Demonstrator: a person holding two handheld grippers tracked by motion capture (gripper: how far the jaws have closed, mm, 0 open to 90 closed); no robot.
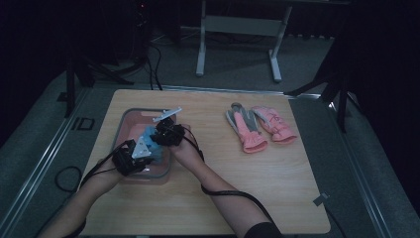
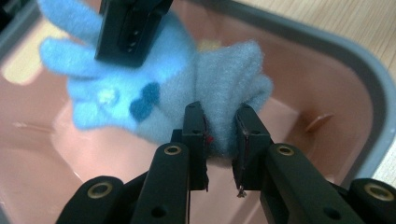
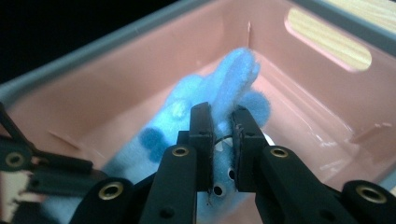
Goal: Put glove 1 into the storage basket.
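While both hand-held grippers hang over the pink plastic bin with the grey rim [image 1: 130, 116] at the left of the pale wooden bench [image 1: 213, 198], the step in hand looks like lowering a soft light-blue fleece glove with darker blue patches [image 2: 154, 88] into that bin. The left hand-held gripper [image 2: 223, 128] has its jaws pinched on a bunched fold of the fleece near the cuff; the right hand-held gripper [image 3: 223, 126] clamps the glove by another fold, jaws narrow with the cloth between them. The glove hangs between the two grips, inside the bin's walls and, as far as I can tell, above its floor.

Next, I judge, the glove must be set on the smooth, glossy floor and both grips released without dragging the fuzzy, limp cloth back out.

A pair of padded coral-pink and grey winter gloves [image 1: 260, 127] lies well apart on the bench.
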